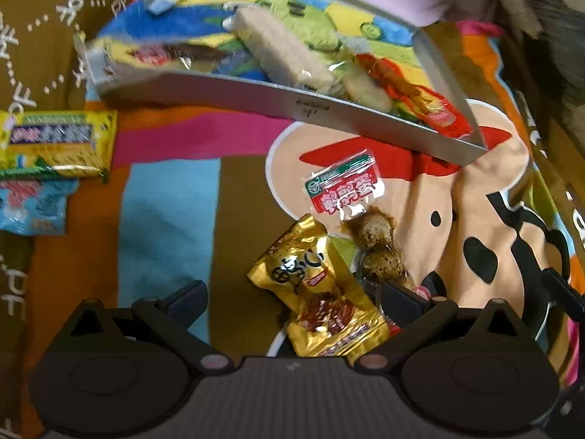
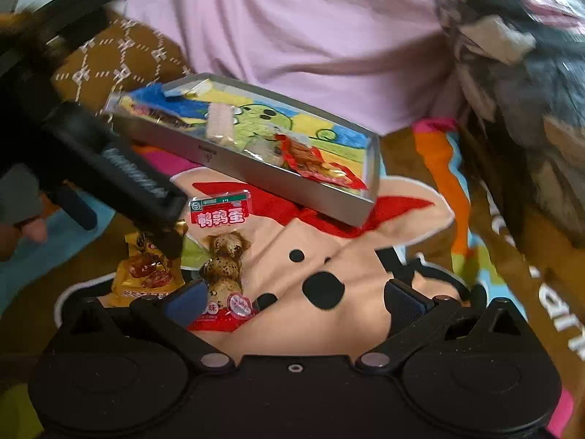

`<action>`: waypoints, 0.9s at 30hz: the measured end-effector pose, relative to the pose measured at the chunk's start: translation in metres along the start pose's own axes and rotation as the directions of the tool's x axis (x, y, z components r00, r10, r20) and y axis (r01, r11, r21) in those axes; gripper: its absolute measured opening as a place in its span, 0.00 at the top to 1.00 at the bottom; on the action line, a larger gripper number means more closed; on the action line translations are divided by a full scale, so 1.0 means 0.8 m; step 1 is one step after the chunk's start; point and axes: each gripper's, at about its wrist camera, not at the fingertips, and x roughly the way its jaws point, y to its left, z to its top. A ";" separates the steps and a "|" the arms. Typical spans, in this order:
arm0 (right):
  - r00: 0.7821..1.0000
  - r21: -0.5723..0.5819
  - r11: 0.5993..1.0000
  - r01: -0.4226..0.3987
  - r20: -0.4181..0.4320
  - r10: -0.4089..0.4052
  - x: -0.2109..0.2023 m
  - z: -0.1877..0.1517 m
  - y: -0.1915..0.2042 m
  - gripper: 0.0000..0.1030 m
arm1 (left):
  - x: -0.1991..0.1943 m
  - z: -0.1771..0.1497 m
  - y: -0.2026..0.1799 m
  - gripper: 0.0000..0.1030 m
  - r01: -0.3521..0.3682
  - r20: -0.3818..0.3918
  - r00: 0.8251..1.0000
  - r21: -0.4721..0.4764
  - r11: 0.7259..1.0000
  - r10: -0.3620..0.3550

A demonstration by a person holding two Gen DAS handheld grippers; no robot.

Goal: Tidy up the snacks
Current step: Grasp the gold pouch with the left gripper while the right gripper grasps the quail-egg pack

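Observation:
A gold snack packet (image 1: 318, 292) lies on the cartoon blanket between the wide-apart fingers of my left gripper (image 1: 294, 296), which is open. Just beyond it lies a clear packet of quail eggs with a red label (image 1: 351, 216). In the right wrist view the same quail egg packet (image 2: 223, 256) sits by the left finger of my open right gripper (image 2: 296, 300), which holds nothing. The left gripper (image 2: 120, 179) hangs over the gold packet (image 2: 146, 270). A grey-walled tray (image 1: 329, 109) (image 2: 274, 179) holds a pale bar, a red packet and other snacks.
A yellow packet (image 1: 58, 142) and a blue packet (image 1: 33, 205) lie at the left on the blanket. A person in a pink garment (image 2: 292, 36) sits behind the tray. A dark patterned cloth (image 2: 530, 109) is at the right.

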 end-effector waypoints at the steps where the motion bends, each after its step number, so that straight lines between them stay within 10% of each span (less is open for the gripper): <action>1: 1.000 -0.014 1.000 -0.001 0.002 0.001 0.003 0.001 0.003 0.01 | 0.005 0.002 -0.002 0.00 -0.002 -0.011 1.000 -0.009 1.000 0.002; 7: 1.000 -0.029 1.000 -0.010 -0.013 0.010 0.014 -0.002 0.011 0.01 | 0.032 0.008 -0.012 0.05 -0.086 -0.075 0.994 -0.053 0.995 0.082; 15: 0.997 -0.023 0.997 -0.069 -0.025 0.068 0.019 -0.001 0.012 0.10 | 0.023 -0.005 -0.006 0.47 -0.138 -0.031 0.990 0.019 0.990 0.139; 27: 0.970 0.024 0.982 -0.188 -0.150 0.190 0.069 0.016 0.029 0.17 | -0.013 -0.033 0.045 0.53 -0.120 -0.024 0.992 0.099 0.988 0.123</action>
